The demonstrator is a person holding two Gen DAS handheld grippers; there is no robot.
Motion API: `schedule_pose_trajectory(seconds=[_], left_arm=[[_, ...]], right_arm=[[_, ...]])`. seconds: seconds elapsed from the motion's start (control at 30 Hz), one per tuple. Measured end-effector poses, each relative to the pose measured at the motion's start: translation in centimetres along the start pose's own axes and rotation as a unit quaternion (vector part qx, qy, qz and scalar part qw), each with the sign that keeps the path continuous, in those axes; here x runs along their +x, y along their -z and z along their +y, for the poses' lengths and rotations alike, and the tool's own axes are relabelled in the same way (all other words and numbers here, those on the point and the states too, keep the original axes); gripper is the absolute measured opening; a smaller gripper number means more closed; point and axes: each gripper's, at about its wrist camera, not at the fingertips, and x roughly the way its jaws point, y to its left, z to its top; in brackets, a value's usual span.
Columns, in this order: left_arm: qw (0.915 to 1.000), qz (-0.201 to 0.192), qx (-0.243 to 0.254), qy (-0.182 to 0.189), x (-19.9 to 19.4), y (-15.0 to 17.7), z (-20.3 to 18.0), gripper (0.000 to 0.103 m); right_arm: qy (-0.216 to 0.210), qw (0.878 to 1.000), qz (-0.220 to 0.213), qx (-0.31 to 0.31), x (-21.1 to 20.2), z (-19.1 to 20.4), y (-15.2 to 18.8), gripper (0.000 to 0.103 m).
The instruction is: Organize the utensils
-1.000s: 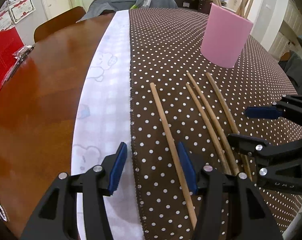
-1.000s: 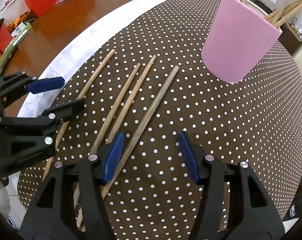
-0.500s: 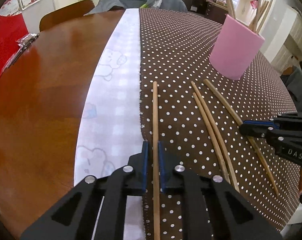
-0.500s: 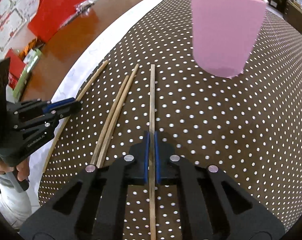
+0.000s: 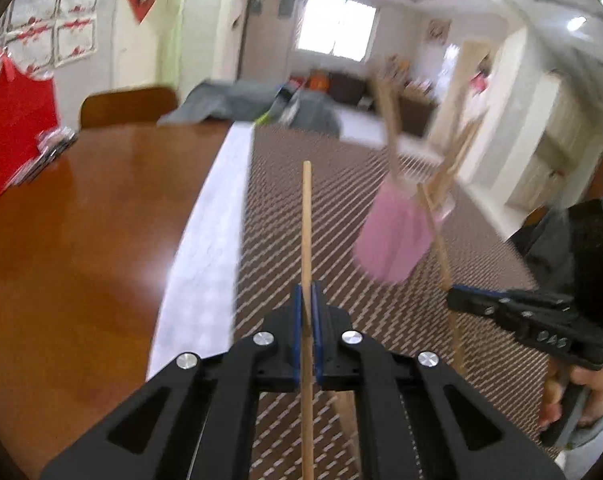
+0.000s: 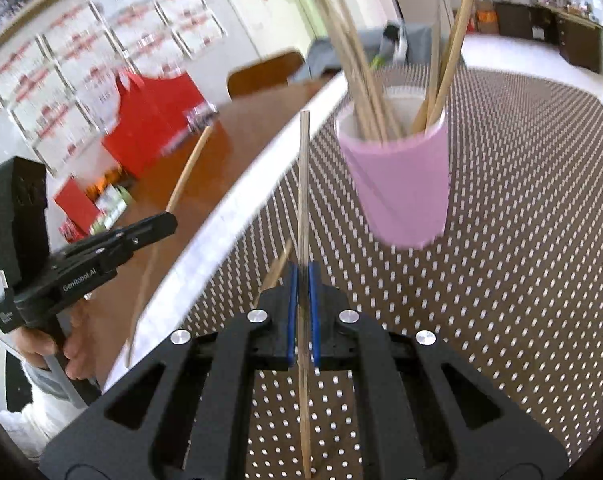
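Observation:
My left gripper (image 5: 307,312) is shut on a wooden chopstick (image 5: 307,224) and holds it lifted above the table, pointing forward. My right gripper (image 6: 303,292) is shut on another wooden chopstick (image 6: 303,184), also raised. The pink cup (image 6: 401,184) holding several chopsticks stands on the dotted brown cloth (image 6: 521,240) ahead and right of the right gripper. In the left wrist view the cup (image 5: 393,240) is blurred, with the right gripper (image 5: 513,312) and its chopstick (image 5: 437,236) to its right. The left gripper (image 6: 101,248) and its chopstick (image 6: 185,172) show at left in the right wrist view.
A remaining chopstick (image 6: 275,272) lies on the cloth just ahead of the right gripper. A white cloth strip (image 5: 205,236) borders the bare wooden table (image 5: 81,240). Red boxes (image 6: 149,120) and a chair (image 5: 127,106) stand at the far left.
Both grippers have lifted their chopsticks off the cloth and tilted up towards the cup. The views are motion-blurred.

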Motion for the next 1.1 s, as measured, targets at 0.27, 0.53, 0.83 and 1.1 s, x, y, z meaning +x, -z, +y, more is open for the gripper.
schedule_pose_trajectory(seconds=[0.27, 0.53, 0.83, 1.1], left_arm=[[0.9877, -0.141, 0.01, 0.066, -1.2, -3.9, -4.9, 0.005], [0.9583, -0.269, 0.001, 0.096, -0.8, -7.2, -8.4, 0.005], [0.9249, -0.364, -0.031, 0.106, 0.7, -10.1, -9.4, 0.005], [0.9164, -0.39, -0.038, 0.081, 3.4, -11.0, -10.1, 0.005]], right_arm=[[-0.026, 0.995, -0.095, -0.006, -4.3, -0.1, -2.4, 0.006], [-0.022, 0.985, -0.171, -0.013, -7.6, -0.7, -6.3, 0.006], [0.004, 0.973, -0.229, -0.027, -10.0, -1.0, -9.8, 0.006], [0.02, 0.965, -0.26, -0.032, -10.2, -2.2, -11.3, 0.006]])
